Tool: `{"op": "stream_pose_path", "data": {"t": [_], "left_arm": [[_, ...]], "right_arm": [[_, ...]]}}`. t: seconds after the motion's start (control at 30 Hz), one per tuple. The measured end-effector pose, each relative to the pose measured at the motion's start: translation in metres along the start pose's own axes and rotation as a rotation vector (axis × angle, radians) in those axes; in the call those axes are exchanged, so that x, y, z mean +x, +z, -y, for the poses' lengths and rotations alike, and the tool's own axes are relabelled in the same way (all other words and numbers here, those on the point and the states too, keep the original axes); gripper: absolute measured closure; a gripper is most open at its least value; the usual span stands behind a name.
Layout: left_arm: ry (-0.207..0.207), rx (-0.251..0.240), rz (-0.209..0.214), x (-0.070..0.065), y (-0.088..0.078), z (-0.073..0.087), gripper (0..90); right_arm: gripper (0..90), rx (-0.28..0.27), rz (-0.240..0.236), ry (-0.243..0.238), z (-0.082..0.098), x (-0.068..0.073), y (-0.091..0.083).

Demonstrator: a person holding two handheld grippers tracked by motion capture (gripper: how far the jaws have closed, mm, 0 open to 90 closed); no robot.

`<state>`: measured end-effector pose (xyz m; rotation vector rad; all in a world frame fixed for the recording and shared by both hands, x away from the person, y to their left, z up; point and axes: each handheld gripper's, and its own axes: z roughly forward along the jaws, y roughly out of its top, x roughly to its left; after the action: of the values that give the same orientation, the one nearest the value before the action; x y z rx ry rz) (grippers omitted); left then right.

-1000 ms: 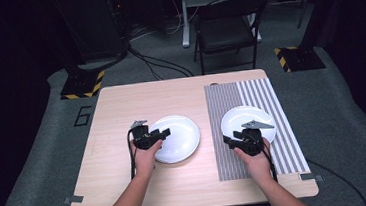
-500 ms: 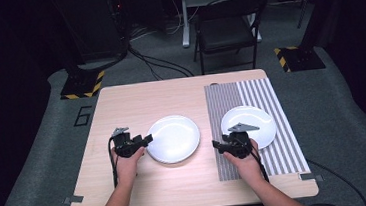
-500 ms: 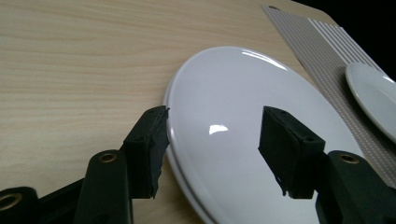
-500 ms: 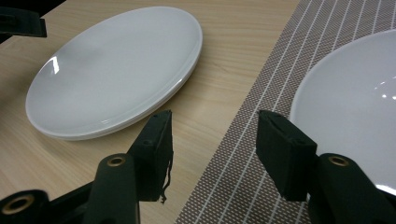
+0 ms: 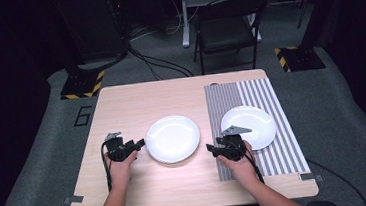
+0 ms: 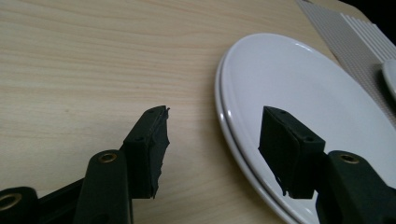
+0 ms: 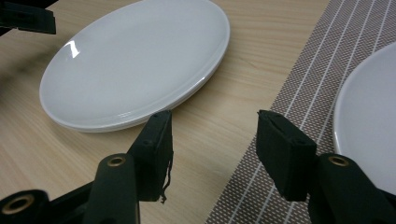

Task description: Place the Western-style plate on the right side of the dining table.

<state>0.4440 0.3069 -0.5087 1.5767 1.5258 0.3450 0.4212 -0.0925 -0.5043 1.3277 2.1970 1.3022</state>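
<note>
- Left claw (image 5: 141, 144) gapes wide at the near rim of the white plates (image 5: 172, 138), which look like two stacked on the bare counter (image 5: 135, 99).
- Right claw (image 5: 210, 149) hangs released between that stack and the striped mat (image 5: 268, 125).
- To lift cleanly, I'd bite both rims together.

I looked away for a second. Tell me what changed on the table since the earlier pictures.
The left gripper let go of the plate on the bare wood and pulled back to the left, jaws open. The right gripper drew back off the plate on the striped mat, also open. Both plates stayed in place.
</note>
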Motion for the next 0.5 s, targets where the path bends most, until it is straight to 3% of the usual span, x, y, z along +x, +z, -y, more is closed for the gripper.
{"op": "stream_pose_path", "data": {"t": [0.27,0.5], "left_arm": [[-0.005,0.026,-0.037,0.011,0.001,0.001,41.3],[0.02,0.034,-0.07,0.014,0.003,0.001,41.3]], "right_arm": [[45.8,0.022,-0.012,-0.037,0.005,0.01,0.005],[45.9,0.035,-0.009,-0.059,0.01,0.015,0.009]]}}
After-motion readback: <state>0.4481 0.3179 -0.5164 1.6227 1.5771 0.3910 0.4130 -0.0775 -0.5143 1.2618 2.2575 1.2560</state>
